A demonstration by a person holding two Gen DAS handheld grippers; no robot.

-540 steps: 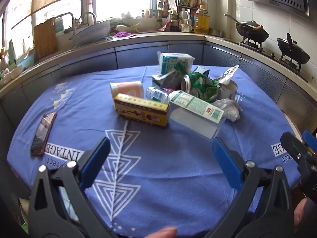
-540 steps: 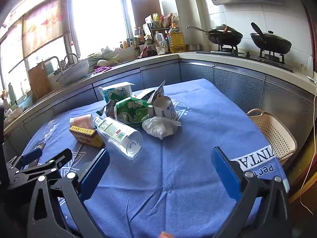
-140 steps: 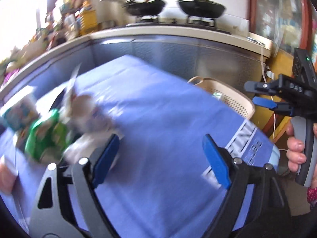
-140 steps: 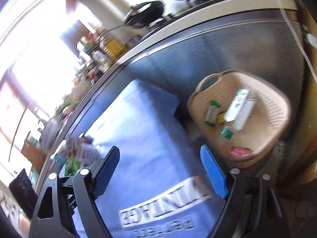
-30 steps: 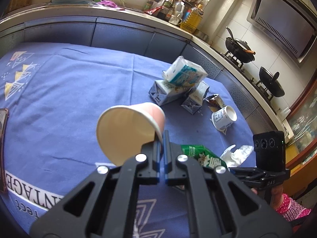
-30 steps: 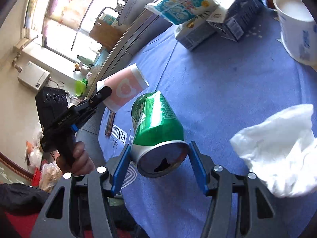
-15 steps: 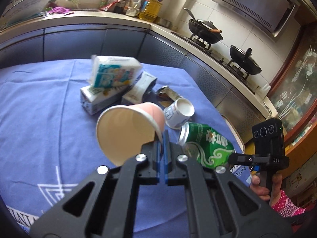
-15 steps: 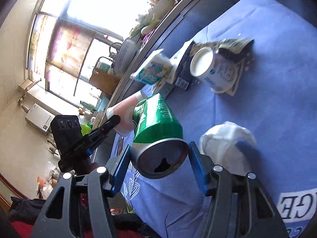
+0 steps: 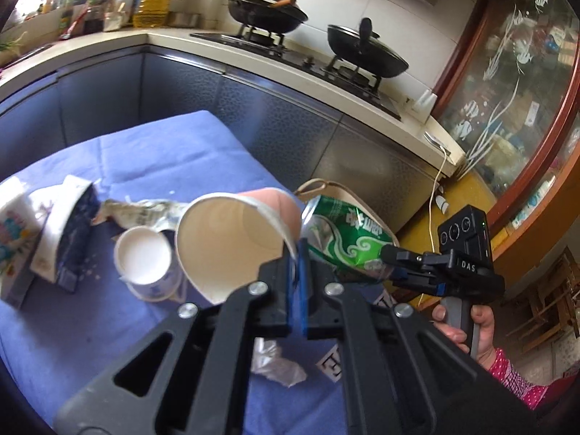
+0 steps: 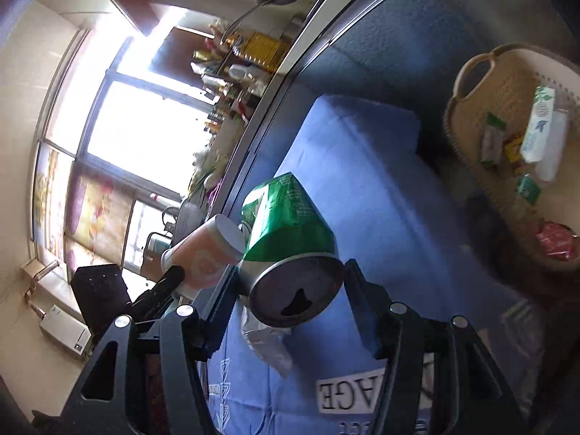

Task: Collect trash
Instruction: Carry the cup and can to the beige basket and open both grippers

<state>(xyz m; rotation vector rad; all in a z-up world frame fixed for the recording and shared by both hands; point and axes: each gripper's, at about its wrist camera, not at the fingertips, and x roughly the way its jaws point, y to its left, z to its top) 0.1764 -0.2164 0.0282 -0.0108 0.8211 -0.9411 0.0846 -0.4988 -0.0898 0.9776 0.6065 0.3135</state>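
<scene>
Kitchen table's blue cloth [image 9: 54, 333] behind you: left gripper [image 9: 298, 253] pinches the paper cup [image 9: 232, 243] rim, right gripper [image 10: 290, 282] clamps the green can [image 10: 290, 224]; carry both over the basket [image 10: 467, 72], then release.

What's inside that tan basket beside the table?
The basket holds a clear bottle with a white and green label, a few small green and yellow wrappers and a red packet. Its near wall hides whatever lies lower down.
</scene>
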